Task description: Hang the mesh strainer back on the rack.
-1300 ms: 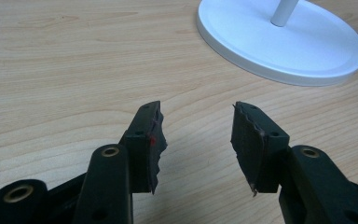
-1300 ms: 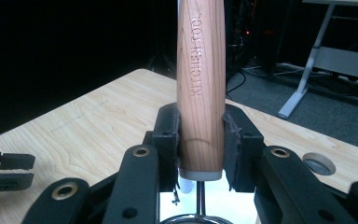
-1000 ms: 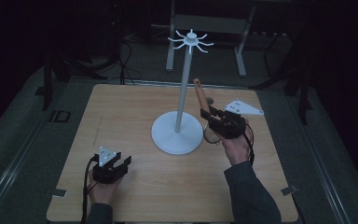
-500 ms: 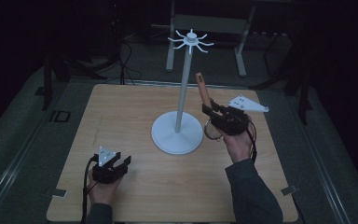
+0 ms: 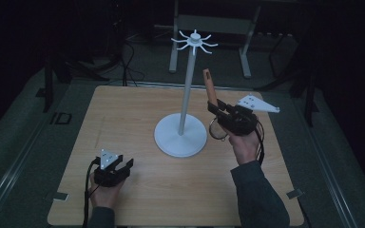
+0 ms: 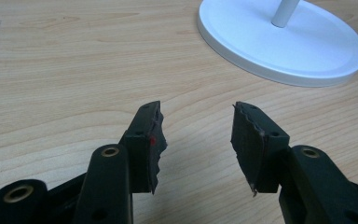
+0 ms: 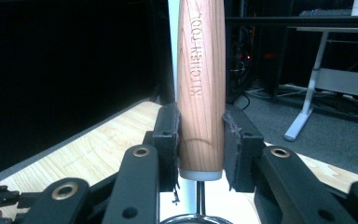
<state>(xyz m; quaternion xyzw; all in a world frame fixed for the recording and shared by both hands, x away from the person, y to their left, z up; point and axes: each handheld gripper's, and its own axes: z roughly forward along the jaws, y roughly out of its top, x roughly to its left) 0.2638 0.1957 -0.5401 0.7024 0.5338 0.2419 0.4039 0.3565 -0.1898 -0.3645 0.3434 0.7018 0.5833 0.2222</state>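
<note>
Hanging step: your right gripper (image 5: 217,107) is clamping the wooden-handled kitchen tool (image 7: 200,88) upright at three o'clock of the white hook stand (image 5: 186,95); you are needing to lift its wire ring (image 5: 215,129) toward a top hook. Your left gripper (image 6: 196,140) is idling, jaws apart and holding nothing, at seven o'clock.

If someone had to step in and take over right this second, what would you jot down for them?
Right gripper: shut on the wooden handle of a kitchen tool, held upright, raised beside the white stand.
Left gripper: open, holding nothing, low over the table near its front left.
Stand: upright mid-table, its hooks at the top bare.
Done: tool picked up.
Left, probably: hang the tool on a hook, then let go.
</note>
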